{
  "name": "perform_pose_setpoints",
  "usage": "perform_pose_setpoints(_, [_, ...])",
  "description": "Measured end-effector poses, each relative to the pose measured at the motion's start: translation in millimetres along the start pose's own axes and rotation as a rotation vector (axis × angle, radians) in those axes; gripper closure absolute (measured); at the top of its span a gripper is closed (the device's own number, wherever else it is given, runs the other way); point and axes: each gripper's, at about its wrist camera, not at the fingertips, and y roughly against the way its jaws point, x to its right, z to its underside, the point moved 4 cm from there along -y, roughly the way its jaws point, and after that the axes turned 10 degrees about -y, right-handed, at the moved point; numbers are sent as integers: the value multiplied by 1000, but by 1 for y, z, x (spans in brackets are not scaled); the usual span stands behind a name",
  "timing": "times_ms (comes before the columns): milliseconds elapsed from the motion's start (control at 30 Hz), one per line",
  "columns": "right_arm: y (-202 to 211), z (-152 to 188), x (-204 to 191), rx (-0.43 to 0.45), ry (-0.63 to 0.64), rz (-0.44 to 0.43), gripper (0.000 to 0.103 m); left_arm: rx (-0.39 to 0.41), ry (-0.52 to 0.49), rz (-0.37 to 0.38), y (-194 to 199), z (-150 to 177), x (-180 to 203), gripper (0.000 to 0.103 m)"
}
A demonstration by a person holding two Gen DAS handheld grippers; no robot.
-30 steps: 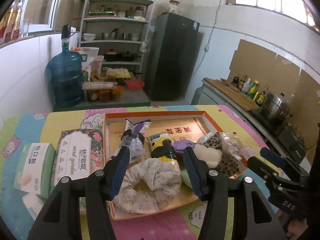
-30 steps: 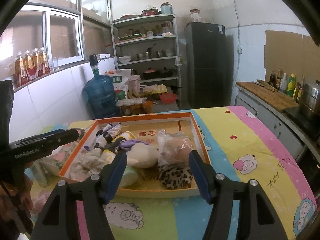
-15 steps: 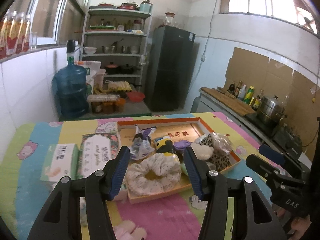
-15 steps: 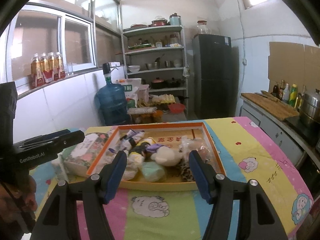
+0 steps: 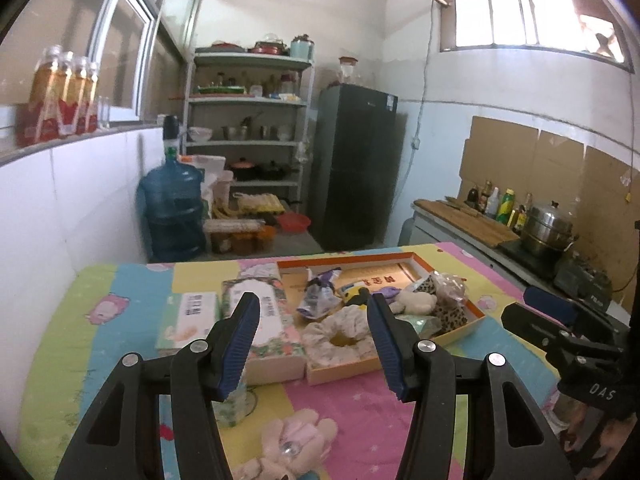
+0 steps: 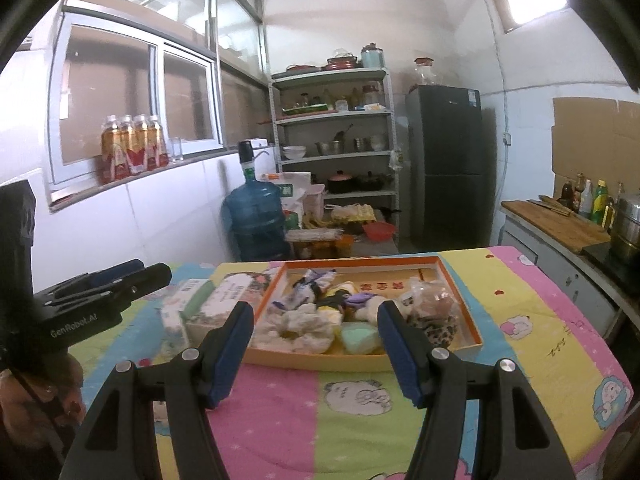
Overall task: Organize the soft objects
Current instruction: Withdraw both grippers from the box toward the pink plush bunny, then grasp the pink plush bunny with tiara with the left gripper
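- On the table [image 5: 360,408], under a cartoon-print cloth, sits our orange-rimmed tray [image 6: 460,280] with most of the soft stuff already in it: cream scrunchie [image 6: 298,326], mint-green sponge [image 6: 360,338], white plush [image 5: 416,300], leopard-print pouch [image 6: 438,326], a purple-and-white packet [image 5: 316,298].
- Left tongs [image 5: 312,346]: jaws wide, nothing between the pads. Right tongs [image 6: 316,354]: same, wide and empty.
- Both sit well short of the tray, pointing across the table toward it, not committed to any item.
- One soft item is outside the tray: a pink plush piece [image 5: 294,440] on the cloth at the near edge, just below our left tongs.
- Two tissue packs [image 5: 256,320] lie beside the tray's left rim; can't tell if they count as part of the job.
- Our read: between picks, tray nearly loaded, the pink plush looks like the open item.
- Next move probably calls for the left tongs to tip down steeply and close on the plush's bulk, since it's close under them.
- Risk: the cloth could get pinched along with the plush.
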Motion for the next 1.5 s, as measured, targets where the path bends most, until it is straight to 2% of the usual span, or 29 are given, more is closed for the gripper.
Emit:
perform_pose_setpoints(433, [16,22,-43,5,-10,-71,39,48,17,-64,49,34,-29,45])
perform_pose_setpoints(633, [20,38,-54,8,-34,-87,39,53,8,-14,56,54,-30,44])
perform_pose_setpoints(667, [22,41,-55,10,-40,-90,39,45,3,12,55,58,-30,40])
perform_pose_setpoints(767, [23,49,-58,10,-43,-86,39,3,-12,107,45,74,-26,39])
perform_pose_setpoints(900, [19,60,-60,-6,-48,-83,39,-54,-36,168,26,94,-25,38])
perform_pose_setpoints(1167, [2,74,-57,-55,-65,-85,39,-190,-53,237,-22,129,-25,38])
perform_pose_setpoints(1300, [-5,79,-54,-72,-76,-86,39,-227,-63,277,-36,136,-19,38])
perform_pose_setpoints(1500, [-11,86,-50,-87,-85,-83,39,-272,-98,268,-46,146,-8,38])
